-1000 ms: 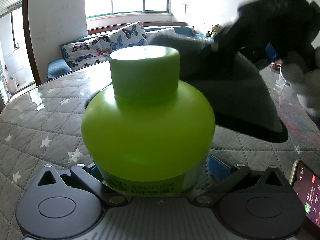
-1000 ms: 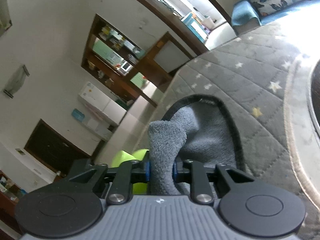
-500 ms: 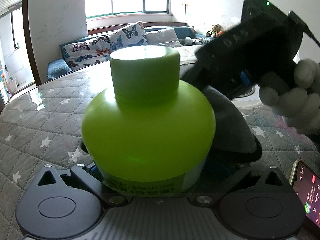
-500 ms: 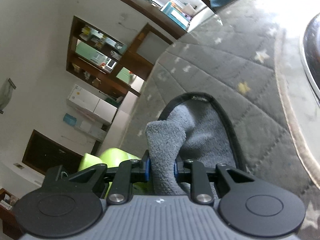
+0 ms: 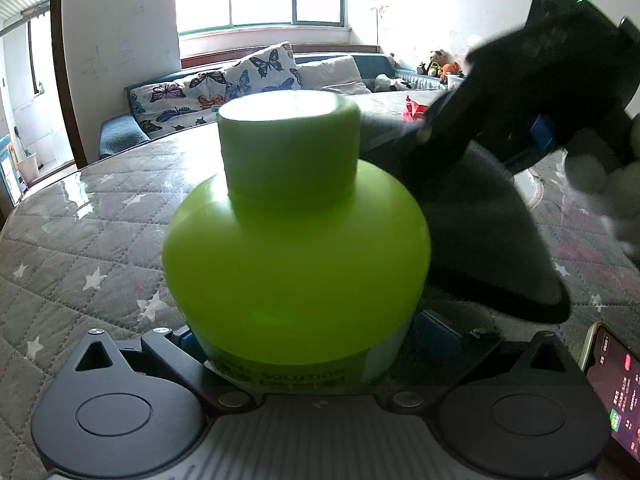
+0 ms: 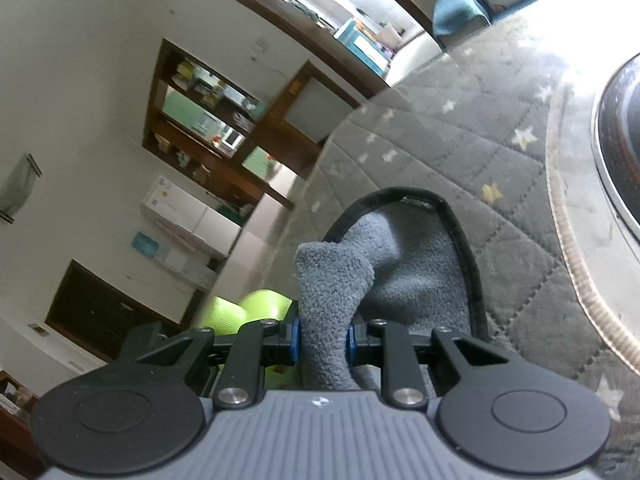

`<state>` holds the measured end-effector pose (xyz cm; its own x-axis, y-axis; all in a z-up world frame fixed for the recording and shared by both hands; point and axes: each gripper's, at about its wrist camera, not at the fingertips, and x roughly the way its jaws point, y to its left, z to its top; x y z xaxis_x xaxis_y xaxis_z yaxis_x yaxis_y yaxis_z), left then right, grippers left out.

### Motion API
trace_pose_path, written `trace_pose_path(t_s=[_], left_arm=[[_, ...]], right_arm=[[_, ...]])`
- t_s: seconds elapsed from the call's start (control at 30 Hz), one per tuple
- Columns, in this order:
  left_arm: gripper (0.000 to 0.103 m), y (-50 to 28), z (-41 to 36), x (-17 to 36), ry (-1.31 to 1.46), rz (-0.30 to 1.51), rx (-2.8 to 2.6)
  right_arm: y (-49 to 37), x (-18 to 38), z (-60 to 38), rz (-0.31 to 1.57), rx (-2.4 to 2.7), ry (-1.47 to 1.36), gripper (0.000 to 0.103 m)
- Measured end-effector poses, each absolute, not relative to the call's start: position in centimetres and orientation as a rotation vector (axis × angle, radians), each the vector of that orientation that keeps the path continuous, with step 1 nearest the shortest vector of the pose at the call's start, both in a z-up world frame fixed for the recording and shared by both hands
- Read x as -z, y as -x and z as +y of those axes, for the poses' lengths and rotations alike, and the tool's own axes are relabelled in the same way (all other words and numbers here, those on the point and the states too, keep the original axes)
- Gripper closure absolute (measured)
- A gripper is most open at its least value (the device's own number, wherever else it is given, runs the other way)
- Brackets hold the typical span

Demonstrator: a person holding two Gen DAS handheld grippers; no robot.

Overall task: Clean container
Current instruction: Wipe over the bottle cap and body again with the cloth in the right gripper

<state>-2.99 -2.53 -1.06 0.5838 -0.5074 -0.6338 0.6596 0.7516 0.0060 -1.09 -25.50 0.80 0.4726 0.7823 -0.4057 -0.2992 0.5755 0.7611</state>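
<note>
the left hand-held gripper (image 5: 304, 344) clamps the green container (image 5: 296, 240) low, so a hard sideways rub from the grey cloth (image 6: 332, 316) pinched tight in the right hand-held gripper (image 6: 322, 338) could tip it loose.

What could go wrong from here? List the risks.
1. The left claw grips only the base of the green bottle; a sideways wipe could tip or twist it loose.
2. The grey cloth hangs from one pinched fold in the right claw and may slip free.
3. The phone lies close by and could be knocked.
</note>
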Motion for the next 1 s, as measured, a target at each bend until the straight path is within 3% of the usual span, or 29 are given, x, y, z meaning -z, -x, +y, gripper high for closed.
trace_pose_path(t_s=[0.3,1.0], left_arm=[[0.0,1.3,-3.9,0.9,-0.255,0.656,0.689],[0.0,0.6,-3.6,1.3,-0.258,0.655,0.693]], right_arm=[[-0.3,-1.8,-24.4,0.793,-0.732,-0.698,0.082],[-0.2,0.9,-23.6,0.917,-0.658,-0.615,0.081]])
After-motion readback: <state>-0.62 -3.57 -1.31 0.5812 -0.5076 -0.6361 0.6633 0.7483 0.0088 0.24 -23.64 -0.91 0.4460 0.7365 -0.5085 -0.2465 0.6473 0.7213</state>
